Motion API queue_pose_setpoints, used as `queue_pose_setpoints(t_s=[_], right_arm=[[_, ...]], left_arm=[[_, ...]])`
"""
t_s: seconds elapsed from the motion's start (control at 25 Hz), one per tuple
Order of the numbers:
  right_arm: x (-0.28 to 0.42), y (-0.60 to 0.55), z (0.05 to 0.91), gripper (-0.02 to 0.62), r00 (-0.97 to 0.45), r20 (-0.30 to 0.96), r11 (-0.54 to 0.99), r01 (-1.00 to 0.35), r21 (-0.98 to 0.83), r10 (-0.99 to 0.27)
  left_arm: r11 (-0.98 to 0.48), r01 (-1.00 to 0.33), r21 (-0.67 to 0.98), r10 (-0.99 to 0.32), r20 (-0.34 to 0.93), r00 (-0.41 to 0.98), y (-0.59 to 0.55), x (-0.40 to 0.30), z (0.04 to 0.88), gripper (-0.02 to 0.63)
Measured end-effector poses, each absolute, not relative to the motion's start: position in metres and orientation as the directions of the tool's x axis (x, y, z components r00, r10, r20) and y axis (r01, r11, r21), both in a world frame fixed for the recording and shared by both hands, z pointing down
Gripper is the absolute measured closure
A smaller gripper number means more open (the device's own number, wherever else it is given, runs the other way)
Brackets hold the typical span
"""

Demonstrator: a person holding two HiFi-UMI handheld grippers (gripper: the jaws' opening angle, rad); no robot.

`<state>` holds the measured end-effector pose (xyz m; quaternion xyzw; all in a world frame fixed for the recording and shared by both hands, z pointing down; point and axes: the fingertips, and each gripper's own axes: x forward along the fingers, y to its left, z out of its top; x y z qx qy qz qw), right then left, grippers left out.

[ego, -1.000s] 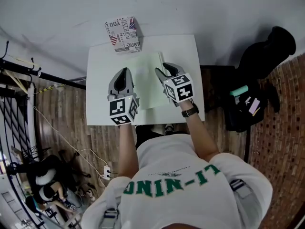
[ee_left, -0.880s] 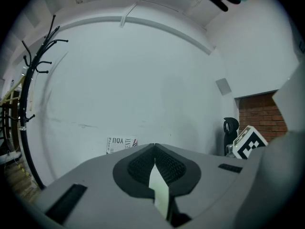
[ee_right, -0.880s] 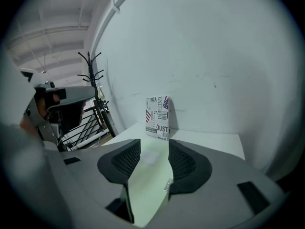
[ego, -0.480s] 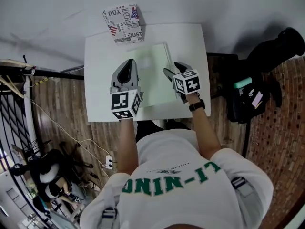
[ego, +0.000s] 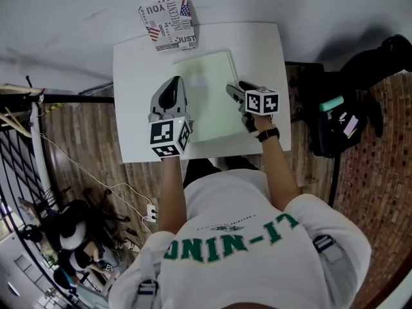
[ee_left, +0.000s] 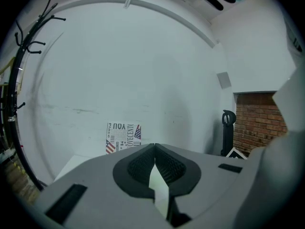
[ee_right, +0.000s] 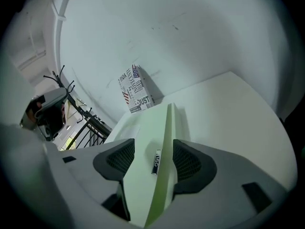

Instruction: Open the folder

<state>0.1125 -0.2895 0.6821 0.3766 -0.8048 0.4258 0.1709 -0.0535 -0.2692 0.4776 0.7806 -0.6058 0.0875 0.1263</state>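
Note:
A pale green folder [ego: 207, 95] lies shut and flat on the white table [ego: 135, 76]. My left gripper [ego: 172, 84] is over the folder's left edge with its jaws shut, tips touching and nothing gripped. In the left gripper view the left gripper [ee_left: 155, 148] shows a strip of the folder [ee_left: 160, 189] through the gap below its tips. My right gripper [ego: 234, 89] is at the folder's right edge. In the right gripper view the right gripper [ee_right: 153, 149] has its jaws opening. They straddle the folder [ee_right: 143, 132] edge, which carries a small label [ee_right: 156, 162], and the pads are not pressing.
A printed box [ego: 168, 23] stands at the table's back left against the white wall; the box [ee_right: 136, 92] also shows ahead of the right gripper. A black bag [ego: 335, 131] sits on a dark stand to the right. Black railings [ego: 38, 98] and cables lie to the left.
My right gripper has sunk toward the table and rolled, ending at the folder's right edge. My left gripper has come down a little over the folder's left edge.

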Motion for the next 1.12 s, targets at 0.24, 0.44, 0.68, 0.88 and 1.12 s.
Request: queue_pose_setpoints(t_s=[0.24, 0.44, 0.68, 0.88, 1.12], right_arm=[[0.109, -0.284, 0.7, 0.349, -0.641, 0.62, 0.304, -0.764, -0.569, -0.453], [0.104, -0.281, 0.685, 0.427, -0.646, 0.619, 0.295, -0.76, -0.58, -0.447], [0.101, -0.277, 0.67, 0.46, -0.633, 0.61, 0.305, -0.77, -0.561, -0.477], [0.093, -0.276, 0.646, 0.46, -0.649, 0.579, 0.33, -0.755, -0.566, -0.492], [0.082, -0.266, 0.63, 0.46, -0.678, 0.554, 0.375, -0.732, -0.569, -0.483]], left_arm=[[-0.224, -0.97, 0.093, -0.923, 0.3, 0.242, -0.269, -0.071, 0.482, 0.592], [-0.229, -0.97, 0.079, -0.922, 0.302, 0.243, -0.266, -0.08, 0.481, 0.594], [-0.226, -0.971, 0.083, -0.927, 0.287, 0.24, -0.26, -0.089, 0.475, 0.594], [-0.215, -0.972, 0.091, -0.936, 0.264, 0.232, -0.255, -0.102, 0.466, 0.592], [-0.201, -0.976, 0.087, -0.95, 0.225, 0.216, -0.246, -0.116, 0.448, 0.592]])
